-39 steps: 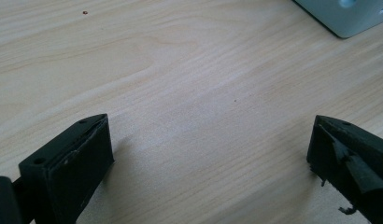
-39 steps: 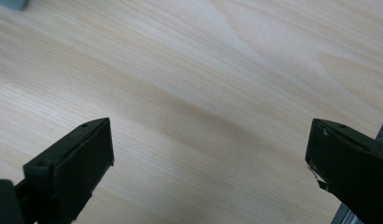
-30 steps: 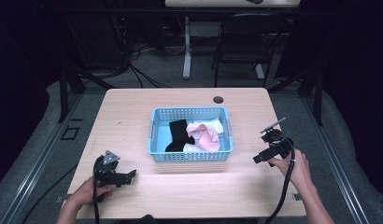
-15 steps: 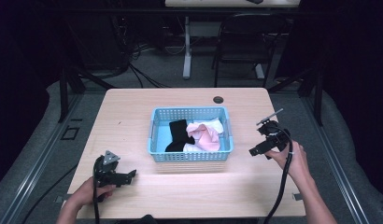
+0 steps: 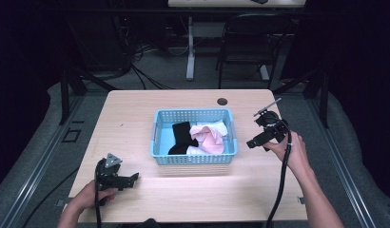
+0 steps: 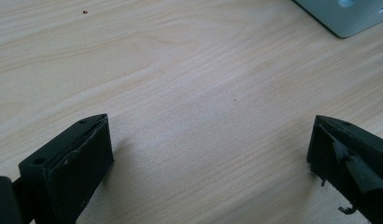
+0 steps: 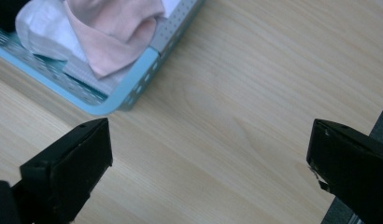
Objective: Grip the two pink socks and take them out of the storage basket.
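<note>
- Clearly, the work in hand concerns the light blue perforated plastic basket (image 5: pixel 193 160) at the middle of the pale wooden table (image 5: pixel 136 114), and the soft clothes that lie inside it.
- Inside the basket, a pink cloth (image 5: pixel 208 138) lies at the right side, a black cloth (image 5: pixel 182 137) at the left side, and a white cloth (image 5: pixel 220 127) at the far right corner.
- The right gripper (image 5: pixel 262 134) is held above the table just beside the right wall of the basket; its jaws are spread wide and hold nothing.
- In the right gripper view, the corner of the basket (image 7: pixel 129 93) and the pink cloth (image 7: pixel 116 32) lie ahead and to the left of the jaws, so the cloth is to the left of this gripper in the scene.
- The left gripper (image 5: pixel 118 176) rests low at the near left part of the table, well apart from the basket; its jaws are also spread and empty.
- I judge that the right hand (image 5: pixel 290 152) is the nearer one for the pink cloth; it must go left over the rim and then down.
- The right forearm comes from the near right edge, and the gripper points to the left and slightly down.
</note>
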The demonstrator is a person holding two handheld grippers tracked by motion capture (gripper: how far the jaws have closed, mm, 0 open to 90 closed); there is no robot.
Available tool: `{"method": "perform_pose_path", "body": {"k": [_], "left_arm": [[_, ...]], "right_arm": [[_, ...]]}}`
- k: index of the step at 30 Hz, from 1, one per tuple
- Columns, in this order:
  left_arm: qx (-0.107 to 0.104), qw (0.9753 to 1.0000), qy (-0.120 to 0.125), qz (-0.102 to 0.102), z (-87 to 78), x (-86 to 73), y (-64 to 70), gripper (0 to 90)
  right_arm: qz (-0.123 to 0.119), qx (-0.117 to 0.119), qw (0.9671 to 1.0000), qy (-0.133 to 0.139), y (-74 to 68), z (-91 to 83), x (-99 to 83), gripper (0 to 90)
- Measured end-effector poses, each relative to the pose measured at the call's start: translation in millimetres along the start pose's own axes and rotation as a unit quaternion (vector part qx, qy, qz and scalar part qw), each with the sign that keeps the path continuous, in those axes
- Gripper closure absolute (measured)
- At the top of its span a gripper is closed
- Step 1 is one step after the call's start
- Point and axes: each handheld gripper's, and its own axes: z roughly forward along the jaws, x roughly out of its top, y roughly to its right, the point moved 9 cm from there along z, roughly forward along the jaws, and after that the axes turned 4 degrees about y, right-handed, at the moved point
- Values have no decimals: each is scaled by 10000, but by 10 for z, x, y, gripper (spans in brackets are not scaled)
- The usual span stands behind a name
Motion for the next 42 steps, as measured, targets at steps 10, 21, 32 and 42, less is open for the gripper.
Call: {"method": "perform_pose_path", "body": {"k": [10,21,32,42], "left_arm": [[1,10000,1,-1,0,0,0,0],[0,10000,-1,0,0,0,0,0],[0,10000,-2,1,-1,0,0,0],[-1,10000,-2,0,0,0,0,0]], "right_arm": [[-156,132,9998,31,-104,-7,280,0],[-366,381,9986,21,-315,116,576,0],[-561,570,9968,-73,-557,300,786,2],[-622,738,9948,-322,-707,588,910,2]]}}
